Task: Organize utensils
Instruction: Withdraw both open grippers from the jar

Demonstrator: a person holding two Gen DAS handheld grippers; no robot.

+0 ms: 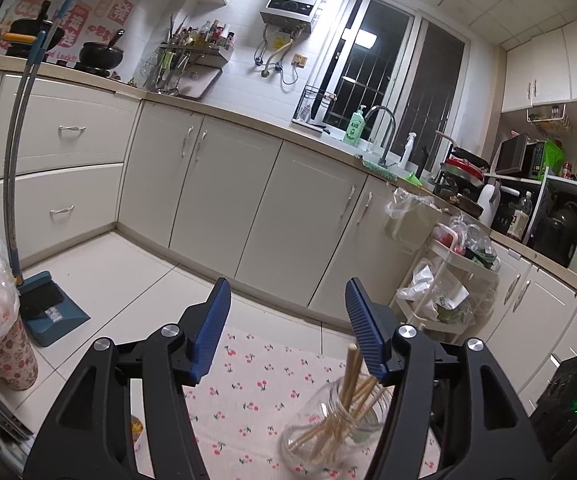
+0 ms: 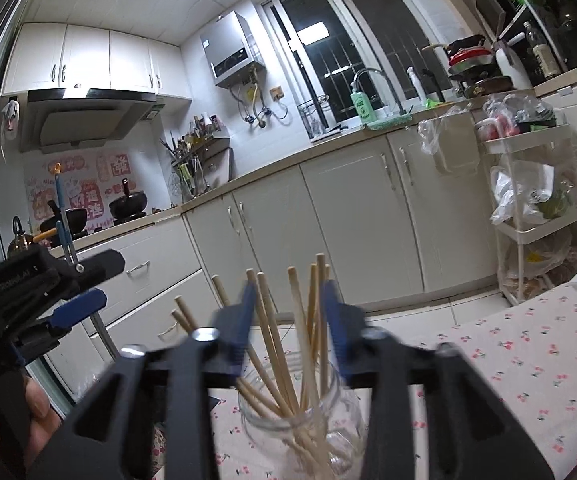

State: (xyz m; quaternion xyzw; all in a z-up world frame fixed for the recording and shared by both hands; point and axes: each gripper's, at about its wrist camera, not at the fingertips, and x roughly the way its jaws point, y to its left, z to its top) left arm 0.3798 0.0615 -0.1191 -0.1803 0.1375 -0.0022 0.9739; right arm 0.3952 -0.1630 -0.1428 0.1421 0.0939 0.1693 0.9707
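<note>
A clear glass jar (image 2: pixel 300 424) stands on a cherry-print tablecloth (image 2: pixel 528 360) and holds several wooden chopsticks (image 2: pixel 300 332) that fan upward. My right gripper (image 2: pixel 290 312) is open just above the jar, its blue fingers on either side of the chopstick tops without clamping them. In the left wrist view the same jar (image 1: pixel 328 416) with chopsticks (image 1: pixel 348 380) sits low right, partly behind the right finger. My left gripper (image 1: pixel 288 320) is open and empty, above the cloth (image 1: pixel 256 380) left of the jar. It also shows at the left edge of the right wrist view (image 2: pixel 76 312).
White base cabinets (image 1: pixel 224 192) and a countertop run along the back. A broom and dustpan (image 1: pixel 44 312) lean at the left, next to a floral bin (image 1: pixel 4 344). A white trolley (image 2: pixel 528 220) with bags stands at the right. A black box (image 1: pixel 568 392) sits at the table's right.
</note>
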